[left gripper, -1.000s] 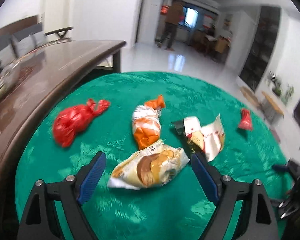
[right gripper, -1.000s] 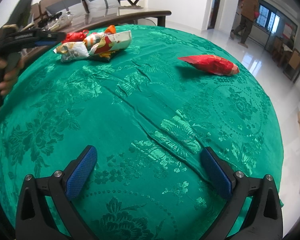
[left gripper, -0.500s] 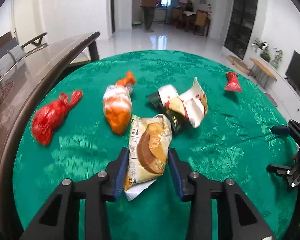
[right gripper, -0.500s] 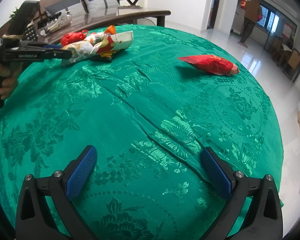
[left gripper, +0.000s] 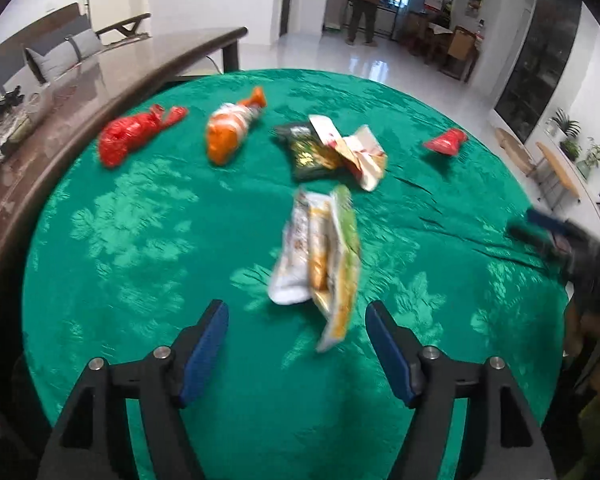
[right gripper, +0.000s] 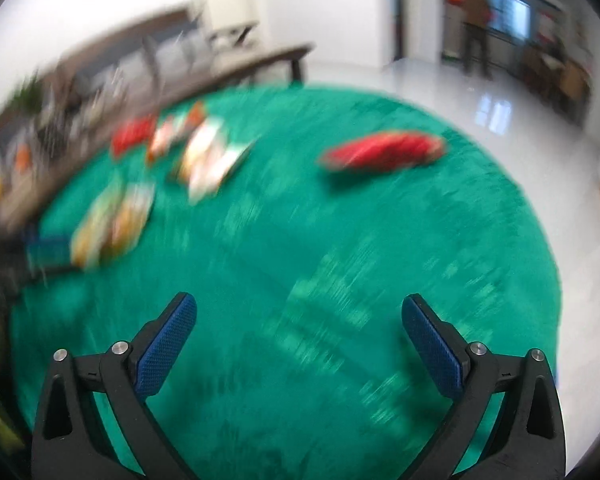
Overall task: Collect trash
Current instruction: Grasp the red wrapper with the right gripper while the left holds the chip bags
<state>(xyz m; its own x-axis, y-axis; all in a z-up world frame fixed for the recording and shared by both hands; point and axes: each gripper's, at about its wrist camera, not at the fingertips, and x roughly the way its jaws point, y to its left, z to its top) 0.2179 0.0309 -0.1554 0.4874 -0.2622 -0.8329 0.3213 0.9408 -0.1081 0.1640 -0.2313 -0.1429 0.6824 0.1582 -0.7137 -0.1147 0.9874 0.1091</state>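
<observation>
While lying crumpled near the middle of the table, just ahead of the left gripper [left gripper: 296, 336], yellow-white-and-green crinkly plastic snack wrapper [left gripper: 320, 256] looking blurred and touched by neither blue pad. Jaws spread wide, holding nothing. Beyond it toward the far edge: dark-green-and-gold foil packet [left gripper: 312, 154] overlapped by a white-and-red torn paper wrapper [left gripper: 360, 150], then orange-and-white twisted plastic bag [left gripper: 228, 134], then knotted red plastic bag [left gripper: 136, 138] close to the left edge. Small red crumpled foil wrapper [left gripper: 446, 141] well apart, toward the far right edge. All on a round table under green patterned cloth [left gripper: 140, 240]. Right gripper [right gripper: 300, 332] likewise wide open and empty, hovering over bare cloth, view badly smeared. Risks, as a guess: light wrapper sliding or flipping away if nudged by one pad; loose cloth bunching and getting pinched along with it. Printing on wrappers too blurred to read; no brand legible.
</observation>
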